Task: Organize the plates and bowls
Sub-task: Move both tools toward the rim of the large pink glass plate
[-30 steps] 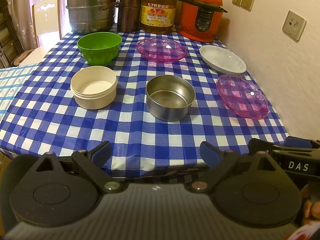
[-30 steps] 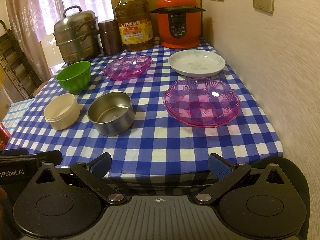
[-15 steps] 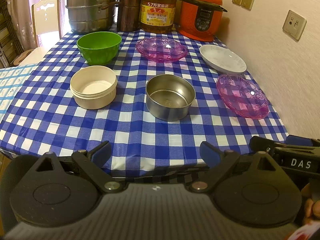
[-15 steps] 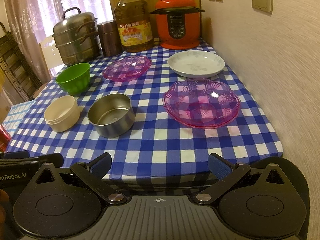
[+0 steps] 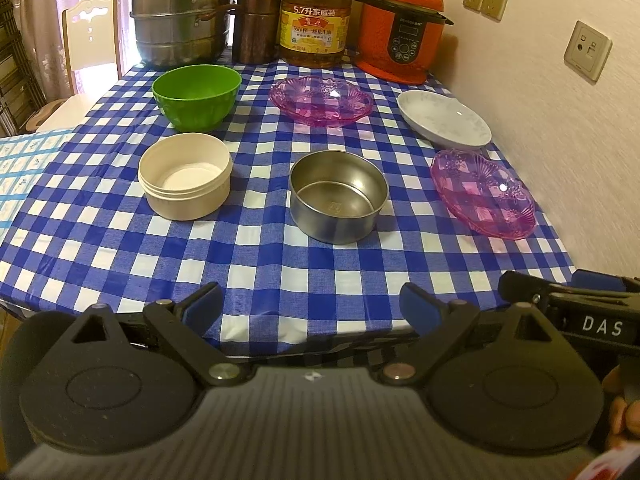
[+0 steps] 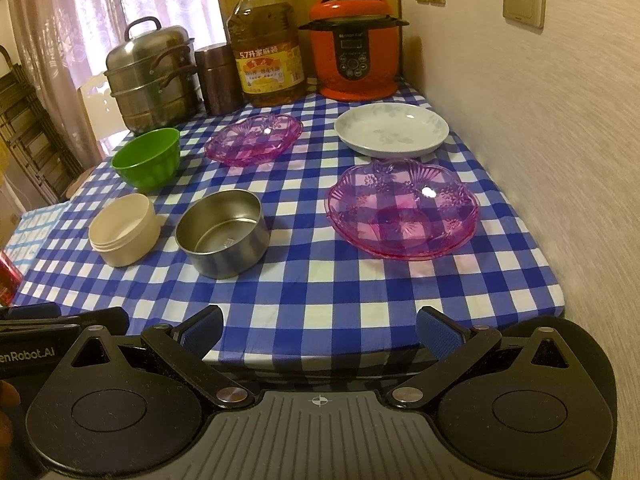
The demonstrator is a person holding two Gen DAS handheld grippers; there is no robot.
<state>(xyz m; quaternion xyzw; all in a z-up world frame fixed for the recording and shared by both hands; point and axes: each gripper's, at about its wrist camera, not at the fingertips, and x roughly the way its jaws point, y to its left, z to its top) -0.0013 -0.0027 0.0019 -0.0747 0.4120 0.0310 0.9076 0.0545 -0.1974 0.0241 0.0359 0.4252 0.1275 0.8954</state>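
Note:
On the blue checked table stand a green bowl (image 5: 196, 94), a cream bowl (image 5: 185, 174), a steel bowl (image 5: 338, 195), a near pink glass plate (image 6: 403, 208), a far pink glass plate (image 5: 321, 100) and a white plate (image 6: 391, 130). My left gripper (image 5: 311, 303) is open and empty at the table's front edge, short of the steel bowl. My right gripper (image 6: 320, 326) is open and empty at the front edge, short of the near pink plate. Each gripper shows at the edge of the other's view.
At the back stand a steel steamer pot (image 5: 180, 14), a brown canister (image 5: 256, 26), an oil bottle (image 5: 316, 14) and an orange pressure cooker (image 5: 402, 28). A wall (image 6: 540, 120) runs along the table's right side. A chair (image 5: 90, 36) stands at the far left.
Both grippers have barely moved; the right one has crept slightly closer to the table. Both stay open and empty.

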